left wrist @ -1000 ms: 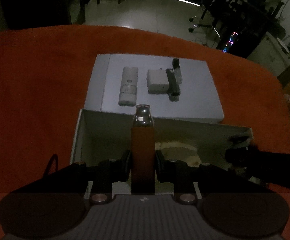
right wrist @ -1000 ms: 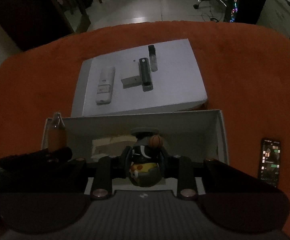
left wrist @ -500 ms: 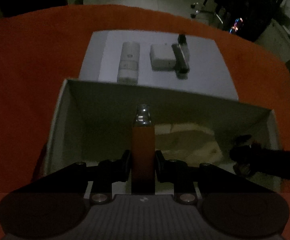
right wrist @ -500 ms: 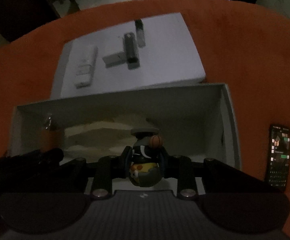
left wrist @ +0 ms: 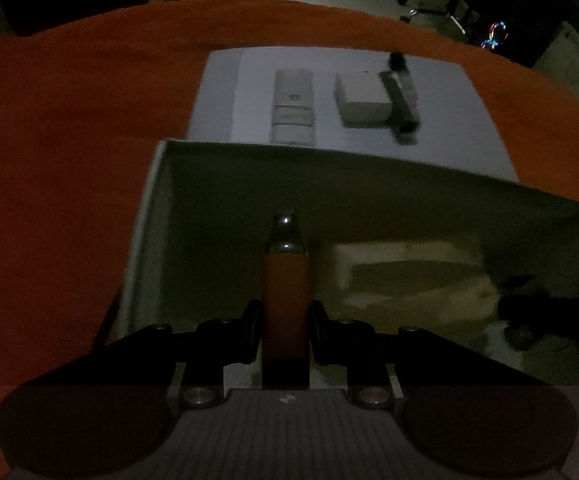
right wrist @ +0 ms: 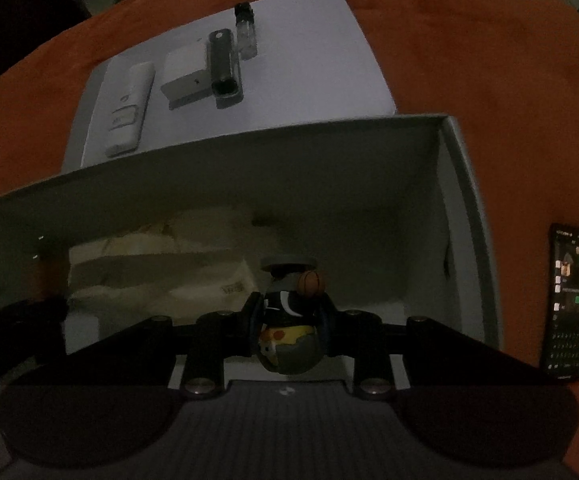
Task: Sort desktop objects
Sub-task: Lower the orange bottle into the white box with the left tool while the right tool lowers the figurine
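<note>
My left gripper (left wrist: pixel 285 326) is shut on a small glass bottle of orange liquid (left wrist: pixel 285 280), held upright inside the open white box (left wrist: pixel 145 216) near its left wall. My right gripper (right wrist: pixel 289 326) is shut on a toy duck figure (right wrist: pixel 289 332) with a grey cap and a little basketball, low inside the same box (right wrist: pixel 461 184) toward its right side. The other gripper shows as a dark shape at the right edge of the left wrist view and at the left edge of the right wrist view. Crumpled paper (right wrist: pixel 157 264) lies on the box floor.
Behind the box lies its flat white lid (left wrist: pixel 469 120) carrying a white remote (left wrist: pixel 293 104), a white adapter block (left wrist: pixel 363 98), a black stick-shaped device (left wrist: pixel 399 100) and a small clear vial (right wrist: pixel 245 32). A lit phone (right wrist: pixel 569 304) rests on the orange tablecloth right of the box.
Both grippers have sunk from above the box rim down into the box, each still gripping its object. The box walls now fill much more of both views.
</note>
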The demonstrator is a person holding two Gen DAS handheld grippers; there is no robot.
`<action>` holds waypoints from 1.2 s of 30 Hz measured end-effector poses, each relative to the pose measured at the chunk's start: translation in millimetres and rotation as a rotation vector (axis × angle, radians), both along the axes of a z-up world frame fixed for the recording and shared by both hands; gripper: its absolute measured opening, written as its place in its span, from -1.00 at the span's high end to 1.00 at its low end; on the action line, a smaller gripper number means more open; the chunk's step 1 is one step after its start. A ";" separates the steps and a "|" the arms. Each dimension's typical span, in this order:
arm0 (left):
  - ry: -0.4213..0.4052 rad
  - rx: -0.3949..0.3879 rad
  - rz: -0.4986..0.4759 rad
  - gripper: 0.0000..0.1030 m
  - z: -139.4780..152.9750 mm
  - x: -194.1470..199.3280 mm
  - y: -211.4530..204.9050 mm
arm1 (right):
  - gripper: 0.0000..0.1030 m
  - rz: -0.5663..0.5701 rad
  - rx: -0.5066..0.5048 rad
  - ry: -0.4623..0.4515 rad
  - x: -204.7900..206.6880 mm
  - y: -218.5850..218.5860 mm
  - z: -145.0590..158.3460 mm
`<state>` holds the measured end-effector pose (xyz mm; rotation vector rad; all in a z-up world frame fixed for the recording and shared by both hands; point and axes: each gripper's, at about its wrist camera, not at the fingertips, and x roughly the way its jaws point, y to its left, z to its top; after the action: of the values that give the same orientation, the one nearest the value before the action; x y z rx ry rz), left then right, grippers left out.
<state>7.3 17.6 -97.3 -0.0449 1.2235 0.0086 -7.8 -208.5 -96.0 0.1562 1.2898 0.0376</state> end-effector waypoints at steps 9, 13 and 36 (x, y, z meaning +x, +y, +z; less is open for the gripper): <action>0.031 -0.029 0.010 0.60 -17.1 4.9 1.4 | 0.41 -0.011 0.025 -0.019 1.2 -11.9 14.9; 0.052 -0.028 0.008 0.60 -31.7 6.7 -4.2 | 0.41 -0.013 0.001 -0.010 0.6 -21.1 10.6; 0.076 0.005 0.015 0.60 -67.6 20.0 -7.3 | 0.40 0.028 -0.012 0.085 11.0 -6.7 -59.5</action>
<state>27.2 10.4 -164.9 -0.0498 1.2991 0.0270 3.2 -215.2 -155.5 0.1311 1.3766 0.0478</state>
